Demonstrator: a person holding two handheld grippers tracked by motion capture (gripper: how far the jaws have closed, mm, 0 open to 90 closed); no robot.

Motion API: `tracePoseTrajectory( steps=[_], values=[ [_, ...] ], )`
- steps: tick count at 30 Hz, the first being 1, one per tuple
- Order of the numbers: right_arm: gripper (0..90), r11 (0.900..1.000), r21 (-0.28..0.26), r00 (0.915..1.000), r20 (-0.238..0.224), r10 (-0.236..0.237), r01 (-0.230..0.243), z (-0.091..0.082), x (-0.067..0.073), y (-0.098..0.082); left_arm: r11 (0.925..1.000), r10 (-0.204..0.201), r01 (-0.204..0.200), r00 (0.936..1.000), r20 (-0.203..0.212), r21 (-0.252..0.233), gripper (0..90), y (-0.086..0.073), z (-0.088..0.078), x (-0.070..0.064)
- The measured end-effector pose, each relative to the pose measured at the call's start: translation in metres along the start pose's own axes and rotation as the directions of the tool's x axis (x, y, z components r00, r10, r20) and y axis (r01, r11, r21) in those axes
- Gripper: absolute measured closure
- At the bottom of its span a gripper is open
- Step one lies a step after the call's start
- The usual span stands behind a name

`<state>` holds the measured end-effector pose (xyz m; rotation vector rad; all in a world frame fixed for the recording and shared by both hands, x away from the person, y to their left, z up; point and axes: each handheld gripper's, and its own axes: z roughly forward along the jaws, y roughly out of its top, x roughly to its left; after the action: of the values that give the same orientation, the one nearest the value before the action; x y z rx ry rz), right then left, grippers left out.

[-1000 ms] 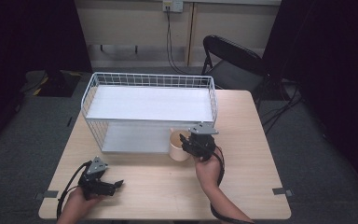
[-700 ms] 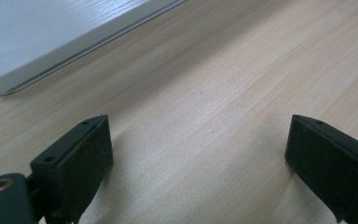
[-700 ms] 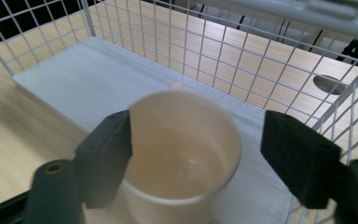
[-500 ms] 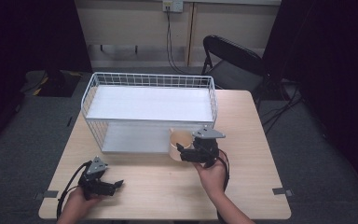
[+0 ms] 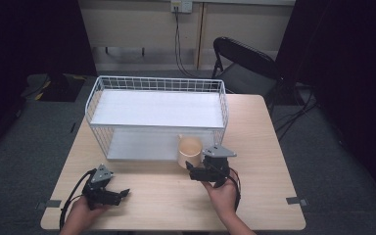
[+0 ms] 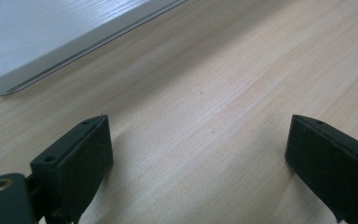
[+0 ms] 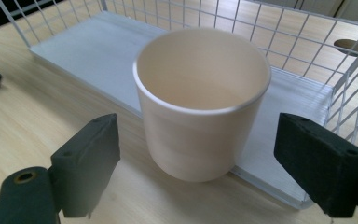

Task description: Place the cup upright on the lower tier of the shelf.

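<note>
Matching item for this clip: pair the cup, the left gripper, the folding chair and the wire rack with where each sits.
1 cup
2 left gripper
3 folding chair
4 wire rack

A on the floor behind the table
B table's near left corner
C mid-table, far side
D between the right gripper's open jaws

Pairs: 1-D, 2-B, 3-A, 4-C

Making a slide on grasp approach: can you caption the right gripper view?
Open right tool faces an upright, empty cup standing on the table against the wire rack's lower shelf.
</note>
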<state>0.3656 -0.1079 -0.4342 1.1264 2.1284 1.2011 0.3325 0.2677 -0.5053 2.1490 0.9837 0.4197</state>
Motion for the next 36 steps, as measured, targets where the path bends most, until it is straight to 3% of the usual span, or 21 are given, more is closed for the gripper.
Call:
tracePoseTrajectory(
  steps=[10, 28, 31, 32, 33, 34, 36],
  values=[
    [13.7, 1.0, 0.017, 0.9983, 0.055, -0.016, 0.015, 0.015, 0.003, -0.005, 1.0, 0.0, 0.0, 1.0, 0.0, 0.0, 7.0, 0.0, 0.0, 0.0],
    [17.1, 0.999, 0.04, 0.9955, 0.092, -0.023, 0.02, 0.031, 0.007, 0.0, 1.0, 0.004, -0.004, 1.0, 0.0, 0.001, 7.0, 0.0, 0.0, 0.0],
    [24.1, 0.999, 0.033, 0.9938, 0.11, -0.02, 0.016, 0.032, 0.007, 0.001, 1.0, 0.001, -0.001, 1.0, 0.0, 0.0, 7.0, 0.0, 0.0, 0.0],
    [33.7, 0.999, 0.025, 0.9921, 0.122, -0.029, 0.026, 0.032, 0.008, 0.002, 1.0, 0.004, -0.004, 1.0, 0.0, 0.0, 7.0, 0.0, 0.0, 0.0],
    [33.7, 0.999, 0.025, 0.9921, 0.122, -0.029, 0.026, 0.032, 0.008, 0.002, 1.0, 0.001, -0.001, 1.0, 0.0, 0.0, 7.0, 0.0, 0.0, 0.0],
    [47.5, 0.999, 0.015, 0.9909, 0.128, -0.04, 0.038, 0.032, 0.007, 0.003, 1.0, 0.001, -0.001, 1.0, 0.0, 0.0, 7.0, 0.0, 0.0, 0.0],
    [51.3, 0.999, 0.012, 0.9909, 0.128, -0.042, 0.04, 0.033, 0.007, 0.003, 1.0, 0.0, 0.0, 1.0, 0.0, 0.0, 7.0, 0.0, 0.0, 0.0]
  ],
)
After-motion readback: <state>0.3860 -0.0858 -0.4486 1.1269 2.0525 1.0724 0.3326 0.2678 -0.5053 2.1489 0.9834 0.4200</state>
